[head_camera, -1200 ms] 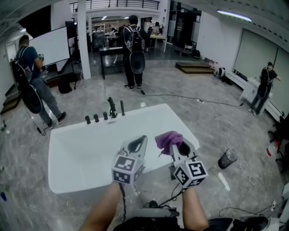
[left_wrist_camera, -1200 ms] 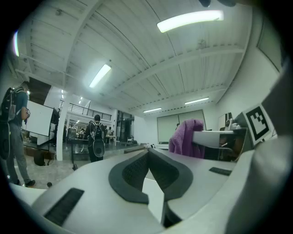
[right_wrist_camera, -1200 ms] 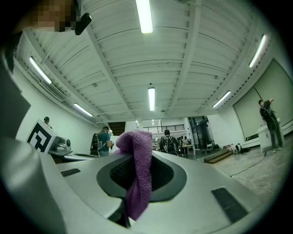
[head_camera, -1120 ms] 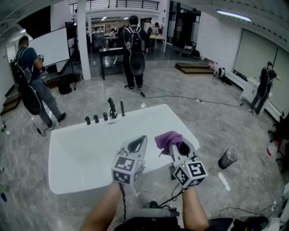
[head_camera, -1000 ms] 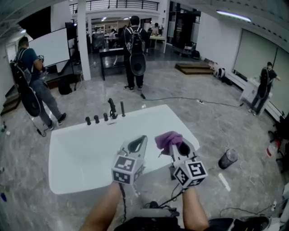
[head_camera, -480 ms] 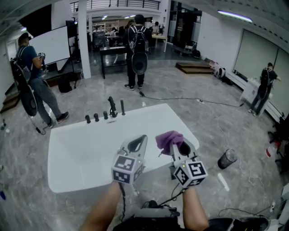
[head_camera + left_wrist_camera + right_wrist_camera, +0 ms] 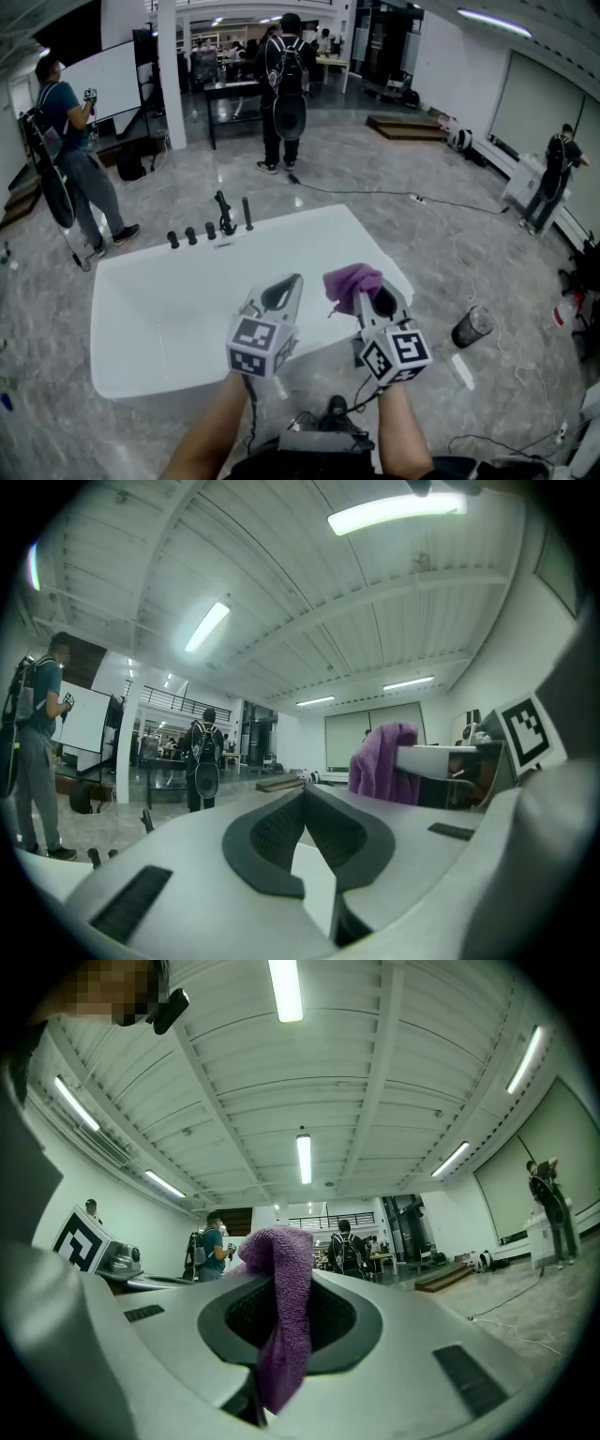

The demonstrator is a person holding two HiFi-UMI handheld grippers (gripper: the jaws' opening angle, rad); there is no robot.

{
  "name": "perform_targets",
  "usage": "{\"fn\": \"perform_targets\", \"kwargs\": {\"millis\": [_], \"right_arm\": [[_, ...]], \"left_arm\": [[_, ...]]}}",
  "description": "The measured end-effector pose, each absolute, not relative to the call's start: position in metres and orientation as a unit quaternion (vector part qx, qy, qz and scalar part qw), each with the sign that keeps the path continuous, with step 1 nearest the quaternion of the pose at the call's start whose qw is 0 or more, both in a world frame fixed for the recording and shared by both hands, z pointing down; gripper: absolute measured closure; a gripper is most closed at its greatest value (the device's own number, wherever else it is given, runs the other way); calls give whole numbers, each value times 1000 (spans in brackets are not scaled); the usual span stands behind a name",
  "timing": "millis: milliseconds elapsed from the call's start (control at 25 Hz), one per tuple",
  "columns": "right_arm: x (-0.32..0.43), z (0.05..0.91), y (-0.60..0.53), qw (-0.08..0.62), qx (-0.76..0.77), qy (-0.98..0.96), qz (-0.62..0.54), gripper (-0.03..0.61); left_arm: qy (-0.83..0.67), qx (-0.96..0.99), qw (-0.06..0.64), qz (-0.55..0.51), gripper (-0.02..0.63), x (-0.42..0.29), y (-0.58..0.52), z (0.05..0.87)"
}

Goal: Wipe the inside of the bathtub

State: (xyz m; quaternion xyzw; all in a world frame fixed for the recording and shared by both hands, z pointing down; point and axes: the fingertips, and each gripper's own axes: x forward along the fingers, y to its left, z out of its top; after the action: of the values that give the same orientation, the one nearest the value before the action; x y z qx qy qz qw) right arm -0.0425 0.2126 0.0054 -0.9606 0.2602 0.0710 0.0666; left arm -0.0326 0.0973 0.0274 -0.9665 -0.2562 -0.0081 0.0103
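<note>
Little has shifted over the last second. Both grippers sit almost where they were, while the head view has tipped a touch, so the bathtub point(image 7: 281, 232) lies slightly lower and further left in frame.

Item 1, left gripper point(image 7: 282, 292): jaws drawn together at the tips with nothing between them, so I log it as empty. It is held above the tub's near rim and points forward and slightly upward. Its bare forearm point(image 7: 211, 433) rises from the bottom edge.

Item 2, right gripper point(image 7: 375, 302): jaws clamped on a purple cloth point(image 7: 352, 279). The cloth bunches above the tips and, in the right gripper view, trails down between the pads point(image 7: 281, 1321). This gripper sits just beside the left one at like height, tipped the same way.

Item 3, bathtub: white and freestanding, on a grey marbled floor, with black tap fittings point(image 7: 225, 214) on the far rim. The basin looks bare. The cloth hangs above it, not touching.

Item 4, dark cup point(image 7: 472, 328): on the floor to the right, well apart from the tub.

Step in hand, by my judgement: the cloth is gripped and poised over the tub, and wiping has not yet begun. The next move calls for pitching the right gripper down past the near rim. It should then lower until the cloth presses on the inner wall or floor, and sweep. I would keep the left gripper clear of that stroke.
</note>
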Motion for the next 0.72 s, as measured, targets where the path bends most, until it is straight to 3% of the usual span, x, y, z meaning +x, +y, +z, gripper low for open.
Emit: {"fn": "perform_targets", "kwargs": {"millis": [720], "right_arm": [[148,48,320,88,-909,405,34,512]], "left_arm": [[-143,-988,31,-41,607,122,209,69]]}}
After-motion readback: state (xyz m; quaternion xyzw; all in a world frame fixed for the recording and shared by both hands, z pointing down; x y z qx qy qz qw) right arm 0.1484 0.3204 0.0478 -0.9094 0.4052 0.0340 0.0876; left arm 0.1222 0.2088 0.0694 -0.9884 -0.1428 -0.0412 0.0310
